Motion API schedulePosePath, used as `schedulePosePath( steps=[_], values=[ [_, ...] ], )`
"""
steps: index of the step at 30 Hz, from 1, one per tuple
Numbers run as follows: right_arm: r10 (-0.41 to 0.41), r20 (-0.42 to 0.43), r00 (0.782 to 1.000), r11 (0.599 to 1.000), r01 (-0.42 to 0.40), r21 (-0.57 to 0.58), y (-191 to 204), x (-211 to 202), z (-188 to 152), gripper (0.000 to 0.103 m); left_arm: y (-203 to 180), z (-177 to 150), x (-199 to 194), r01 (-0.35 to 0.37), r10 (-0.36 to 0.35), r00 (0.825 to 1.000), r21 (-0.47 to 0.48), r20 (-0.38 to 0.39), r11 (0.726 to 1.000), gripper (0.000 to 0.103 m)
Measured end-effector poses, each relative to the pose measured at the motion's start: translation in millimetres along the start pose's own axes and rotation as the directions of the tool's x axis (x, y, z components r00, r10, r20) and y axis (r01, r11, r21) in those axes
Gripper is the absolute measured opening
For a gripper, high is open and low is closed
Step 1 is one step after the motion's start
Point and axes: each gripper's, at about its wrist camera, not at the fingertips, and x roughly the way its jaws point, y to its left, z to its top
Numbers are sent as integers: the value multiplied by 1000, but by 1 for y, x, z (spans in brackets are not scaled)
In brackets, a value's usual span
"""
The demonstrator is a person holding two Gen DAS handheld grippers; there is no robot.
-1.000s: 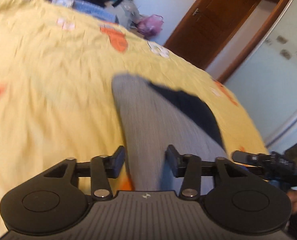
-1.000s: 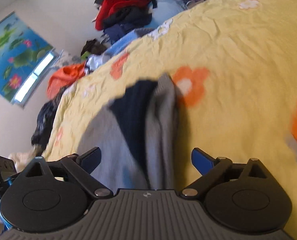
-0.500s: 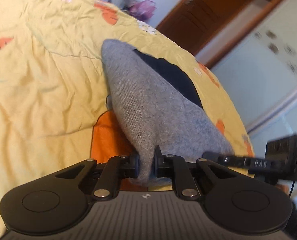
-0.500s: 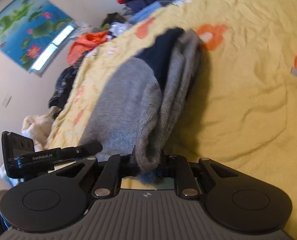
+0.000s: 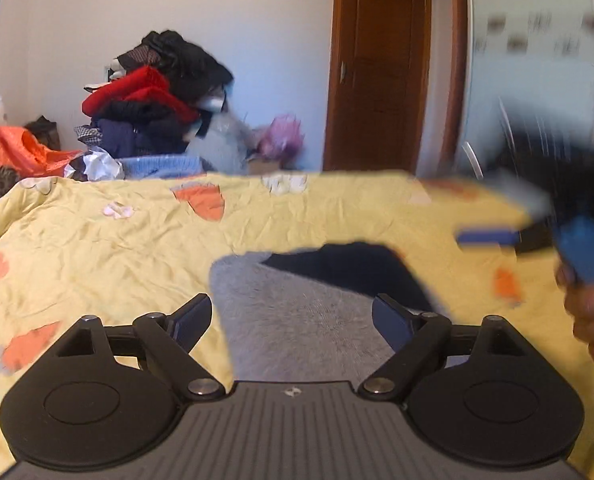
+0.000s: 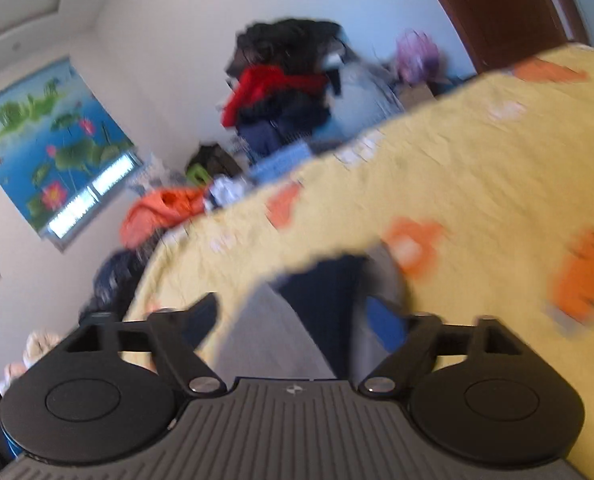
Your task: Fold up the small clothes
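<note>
Left view: my left gripper (image 5: 291, 320) is spread wide with nothing in it, hovering over the near end of the garment (image 5: 297, 320), grey with a navy part, lying on the yellow bedspread (image 5: 97, 240). The right gripper (image 5: 537, 236) blurs past at far right.

Right view: my right gripper (image 6: 293, 322) gapes too, empty, above the same garment (image 6: 281, 340). I judge one fold set down; next I'd re-grip an edge for another fold.

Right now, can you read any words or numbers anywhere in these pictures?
No words or numbers can be read.
left gripper: small pale logo on its body, no letters.
right gripper: same logo, no letters.
wall picture: painted flowers only, no writing.
</note>
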Motion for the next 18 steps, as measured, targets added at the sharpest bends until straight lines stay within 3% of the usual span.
schedulePosePath(
  steps=[2, 4, 7, 9, 11, 18],
  values=[
    [28, 2, 1000, 1000, -28, 9, 9, 36, 4, 98, -19, -4, 28, -16, 18, 999, 49, -48, 999, 86],
    [-13, -74, 997, 1000, 13, -4, 11, 76, 2, 93, -31, -16, 46, 4, 5, 996, 90, -90, 996, 82],
    [-143, -187, 972, 986, 123, -116, -3, 121, -17, 87, -45, -46, 48, -34, 37, 999, 220, -11, 975, 82],
    [-123, -126, 984, 956, 83, -282, -1, 119, -41, 87, -41, -45, 48, -13, 18, 1000, 196, -25, 981, 82],
    [-151, -97, 984, 907, 99, -409, 10, 114, -61, 87, -36, -44, 48, 8, -2, 999, 180, -33, 984, 83],
    [-175, -75, 982, 904, 130, -407, 18, 108, -55, 84, -35, -44, 47, 11, -6, 999, 164, -32, 986, 83]
  ],
)
